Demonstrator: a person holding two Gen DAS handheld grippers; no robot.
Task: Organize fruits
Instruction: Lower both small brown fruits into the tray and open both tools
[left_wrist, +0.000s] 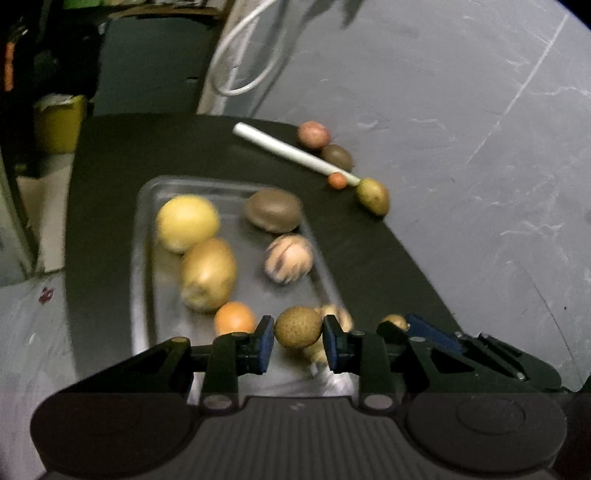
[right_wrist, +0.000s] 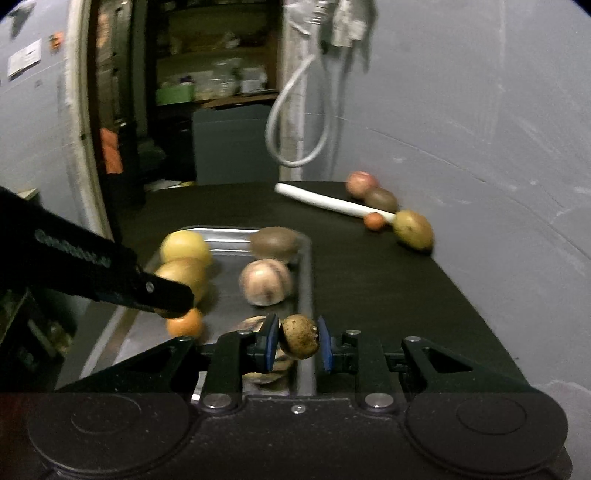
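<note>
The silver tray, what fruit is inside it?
Inside the silver tray: a yellow round fruit, a golden one, a brown one, a pale striped one and a small orange. The grippers and their small brown fruits cover the near end.

A tray (left_wrist: 146, 236) sits on the surface (left_wrist: 369, 258), toward its left edge. In the tray, two large fruits (left_wrist: 187, 222) lie touching along the left side, two more (left_wrist: 273, 209) along the right side, and a small round fruit (left_wrist: 234, 318) near the front. Toward the surface's far right corner, four fruits (left_wrist: 373, 195) lie in a row beside a long stick (left_wrist: 291, 152), close to the wall (left_wrist: 461, 110).
</note>
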